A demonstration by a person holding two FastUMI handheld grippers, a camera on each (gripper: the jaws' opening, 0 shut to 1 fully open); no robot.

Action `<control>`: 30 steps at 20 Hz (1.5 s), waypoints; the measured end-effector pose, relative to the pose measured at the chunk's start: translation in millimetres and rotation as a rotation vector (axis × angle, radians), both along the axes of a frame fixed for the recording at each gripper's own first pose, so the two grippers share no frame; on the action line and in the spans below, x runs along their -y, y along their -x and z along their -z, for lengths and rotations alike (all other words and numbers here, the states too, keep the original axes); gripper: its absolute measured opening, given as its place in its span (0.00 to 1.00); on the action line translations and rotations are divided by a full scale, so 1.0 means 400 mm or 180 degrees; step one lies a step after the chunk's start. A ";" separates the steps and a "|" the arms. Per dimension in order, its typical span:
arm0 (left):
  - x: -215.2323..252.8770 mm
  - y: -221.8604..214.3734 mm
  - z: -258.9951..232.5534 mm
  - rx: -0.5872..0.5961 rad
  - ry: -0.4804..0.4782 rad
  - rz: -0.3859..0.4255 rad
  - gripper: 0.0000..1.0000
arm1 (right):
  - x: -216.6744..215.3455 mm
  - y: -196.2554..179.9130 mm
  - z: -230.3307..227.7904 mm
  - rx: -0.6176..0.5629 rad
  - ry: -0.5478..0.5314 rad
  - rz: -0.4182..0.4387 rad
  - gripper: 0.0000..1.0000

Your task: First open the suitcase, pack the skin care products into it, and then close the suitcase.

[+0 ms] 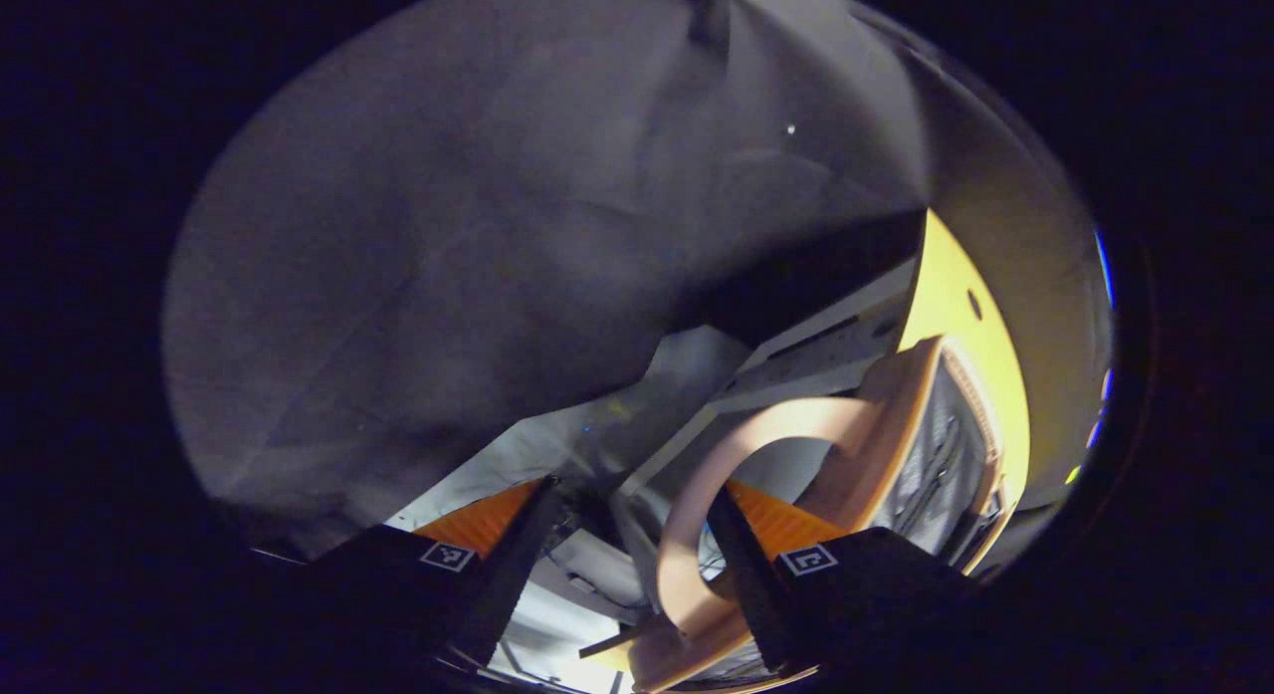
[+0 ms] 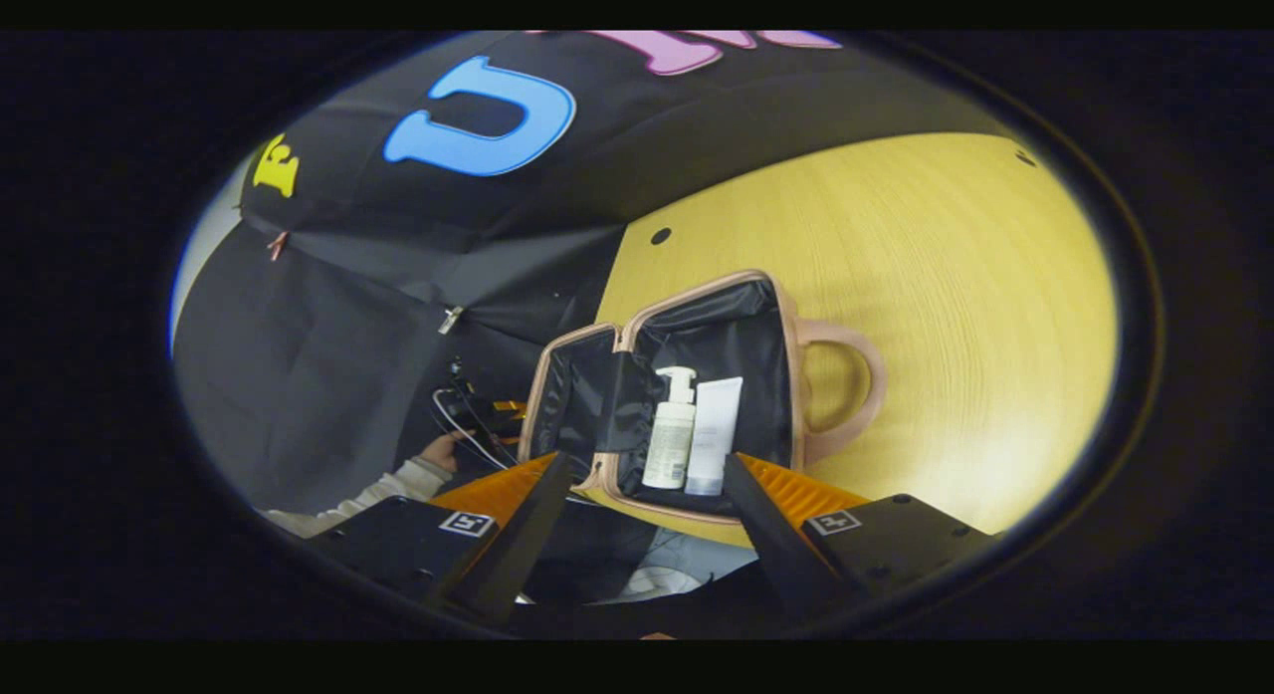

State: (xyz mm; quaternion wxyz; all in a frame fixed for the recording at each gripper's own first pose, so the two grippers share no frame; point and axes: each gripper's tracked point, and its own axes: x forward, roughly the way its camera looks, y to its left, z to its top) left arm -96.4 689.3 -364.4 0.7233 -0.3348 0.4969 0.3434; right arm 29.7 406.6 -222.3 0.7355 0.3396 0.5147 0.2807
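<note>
Case [image 2: 687, 395] open ahead of right claw [image 2: 647, 495], bottle [image 2: 669, 430] and tube [image 2: 715, 435] inside. Left claw [image 1: 622, 545] nearer: handle [image 1: 756, 445] loops one finger. Both claws wide, empty.

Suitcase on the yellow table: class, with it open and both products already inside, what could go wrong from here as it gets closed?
1. The pump bottle and tube lie loose in the suitcase; they might slide or get pinched at the rim as it closes.
2. The suitcase sits near the edge of the table; a push could tip it off.
3. The left tool is close to the handle and may snag it.
</note>
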 end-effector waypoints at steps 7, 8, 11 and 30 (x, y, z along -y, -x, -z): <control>0.024 -0.066 -0.100 0.0207 -0.0311 0.0296 0.18 | -0.021 0.028 -0.029 0.0102 -0.0119 -0.0010 0.97; 0.033 -0.077 -0.127 0.0220 -0.0413 0.0432 0.22 | -0.023 0.028 -0.037 0.0135 -0.0141 -0.0007 0.97; 0.066 -0.105 -0.250 0.0294 -0.0757 0.0798 0.14 | -0.035 0.042 -0.067 0.0310 -0.0221 -0.0119 0.97; 1.022 -0.404 -0.690 0.1725 -0.0680 0.2173 0.10 | 0.464 0.085 -0.167 0.0832 -0.0250 0.0030 0.97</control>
